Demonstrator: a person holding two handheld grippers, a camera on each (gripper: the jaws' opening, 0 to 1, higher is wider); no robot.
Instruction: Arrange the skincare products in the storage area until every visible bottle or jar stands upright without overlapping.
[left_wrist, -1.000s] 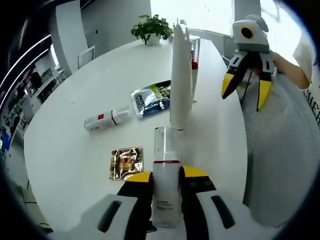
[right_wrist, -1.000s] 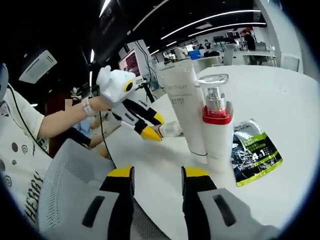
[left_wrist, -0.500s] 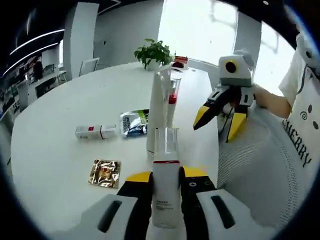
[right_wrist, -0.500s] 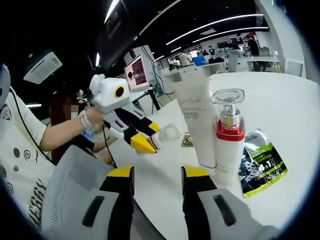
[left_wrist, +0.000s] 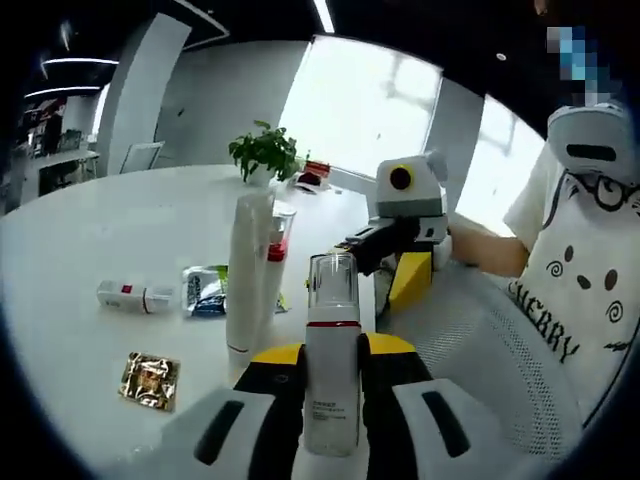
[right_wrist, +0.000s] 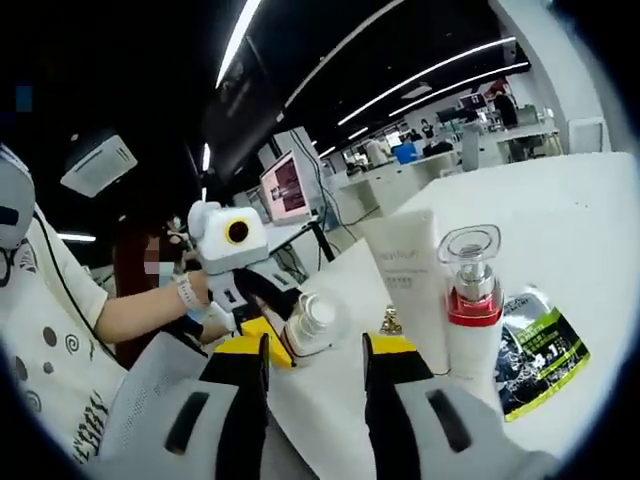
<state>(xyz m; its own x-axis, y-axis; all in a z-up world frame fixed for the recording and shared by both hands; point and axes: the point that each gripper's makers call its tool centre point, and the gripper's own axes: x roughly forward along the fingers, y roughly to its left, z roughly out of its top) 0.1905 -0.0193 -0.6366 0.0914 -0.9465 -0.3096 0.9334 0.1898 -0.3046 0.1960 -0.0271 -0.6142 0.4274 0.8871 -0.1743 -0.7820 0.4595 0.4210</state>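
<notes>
My left gripper (left_wrist: 333, 358) is shut on a white bottle (left_wrist: 332, 385) with a red band and a clear cap, held upright in the air. From the right gripper view, that bottle (right_wrist: 313, 322) points its cap at the camera, with the left gripper (right_wrist: 283, 337) behind it. My right gripper (right_wrist: 315, 350) is open, jaws on either side of the bottle in the picture but not touching it; it hangs open as the right gripper (left_wrist: 386, 270) by the table edge. A tall white tube (left_wrist: 248, 272) and a red-collared pump bottle (left_wrist: 277, 246) stand upright together. A small white bottle (left_wrist: 134, 296) lies on its side.
A green-and-blue sachet (left_wrist: 205, 288) and a gold sachet (left_wrist: 150, 379) lie flat on the round white table (left_wrist: 90, 230). A potted plant (left_wrist: 263, 155) stands at the far side. A grey mesh chair (left_wrist: 470, 335) stands at the table's edge, beside a person in a white shirt.
Both views have tilted upward. The left gripper has carried the bottle closer to the right gripper, so the bottle now sits between the right jaws in that view.
</notes>
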